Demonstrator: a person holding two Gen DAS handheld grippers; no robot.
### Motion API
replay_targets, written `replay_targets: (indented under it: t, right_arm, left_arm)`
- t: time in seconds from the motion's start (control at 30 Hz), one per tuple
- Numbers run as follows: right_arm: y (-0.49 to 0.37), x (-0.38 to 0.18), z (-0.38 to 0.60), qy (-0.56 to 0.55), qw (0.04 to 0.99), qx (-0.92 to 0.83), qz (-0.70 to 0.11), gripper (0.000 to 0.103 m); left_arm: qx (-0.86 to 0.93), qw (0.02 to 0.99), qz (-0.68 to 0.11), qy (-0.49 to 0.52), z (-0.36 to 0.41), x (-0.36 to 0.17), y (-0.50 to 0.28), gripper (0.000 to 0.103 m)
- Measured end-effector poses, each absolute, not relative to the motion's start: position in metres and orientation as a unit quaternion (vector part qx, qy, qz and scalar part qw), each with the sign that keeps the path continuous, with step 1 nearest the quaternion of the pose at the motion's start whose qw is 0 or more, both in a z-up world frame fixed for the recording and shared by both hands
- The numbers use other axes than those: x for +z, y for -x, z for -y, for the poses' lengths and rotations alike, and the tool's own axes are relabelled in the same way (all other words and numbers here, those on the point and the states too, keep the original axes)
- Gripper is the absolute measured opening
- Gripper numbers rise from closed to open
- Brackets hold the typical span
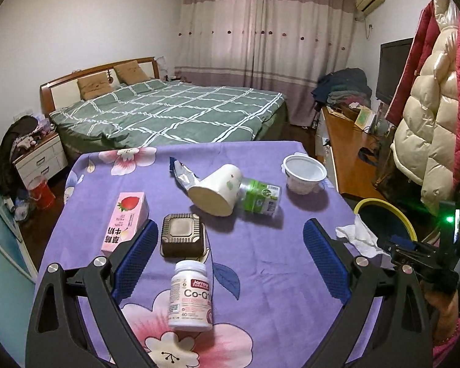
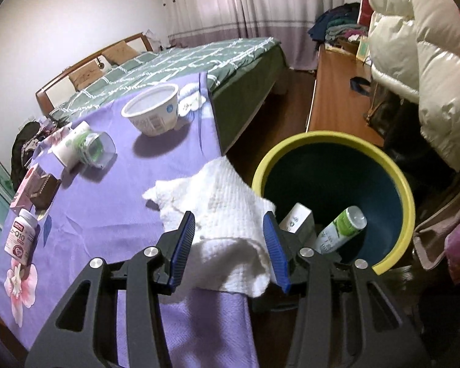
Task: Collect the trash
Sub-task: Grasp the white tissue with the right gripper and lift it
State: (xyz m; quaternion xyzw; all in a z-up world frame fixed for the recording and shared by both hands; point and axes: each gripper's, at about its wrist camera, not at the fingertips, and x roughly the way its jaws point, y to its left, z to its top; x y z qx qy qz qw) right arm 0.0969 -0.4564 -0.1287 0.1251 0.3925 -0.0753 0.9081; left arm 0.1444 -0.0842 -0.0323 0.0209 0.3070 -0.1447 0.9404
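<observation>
Left wrist view: the left hand-held gripper (image 1: 227, 239) is spread wide with nothing between its blue pads, hovering over the purple flowered surface (image 1: 260, 245). Right below it sits a white supplement bottle (image 1: 190, 296), with a brown square container (image 1: 182, 234) just behind that and a pink strawberry milk carton (image 1: 124, 224) to its left. Further back a tipped paper cup (image 1: 216, 190) lies touching a green-labelled bottle (image 1: 260, 197), a foil wrapper (image 1: 182, 173) pokes out behind the cup, and a white yogurt tub (image 1: 303, 173) stands upright near the far right corner.

Right wrist view: the right hand-held gripper (image 2: 230, 242) is about half open, straddling a crumpled white paper towel (image 2: 217, 211) that hangs over the surface's edge. Can't really tell if the pads are pinching it. Just right of it is the yellow-rimmed bin (image 2: 404, 202), already holding a small white box (image 2: 297, 220) and a green tube (image 2: 342, 230).
</observation>
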Motion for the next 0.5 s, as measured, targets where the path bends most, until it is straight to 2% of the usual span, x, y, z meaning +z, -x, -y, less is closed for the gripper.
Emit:
replay_targets:
  t: [0.17,0.3,0.5]
  right_arm:
    - [-0.104,-0.139,0.45,-0.127,0.901,-0.065,-0.41,0.043]
    - [-0.105,-0.142,0.448,-0.131,0.898,-0.062,-0.414,0.027]
    - [-0.105,-0.141,0.448,-0.129,0.9,-0.068,-0.412,0.013]
  left_arm:
    - [-0.149,0.94,-0.307,-0.021,0.087,-0.034,-0.142,0.094]
    - [-0.15,0.939,-0.31,-0.023,0.089,-0.034,-0.142,0.094]
    - [-0.15,0.939,-0.309,-0.023,0.09,-0.035,-0.142,0.094]
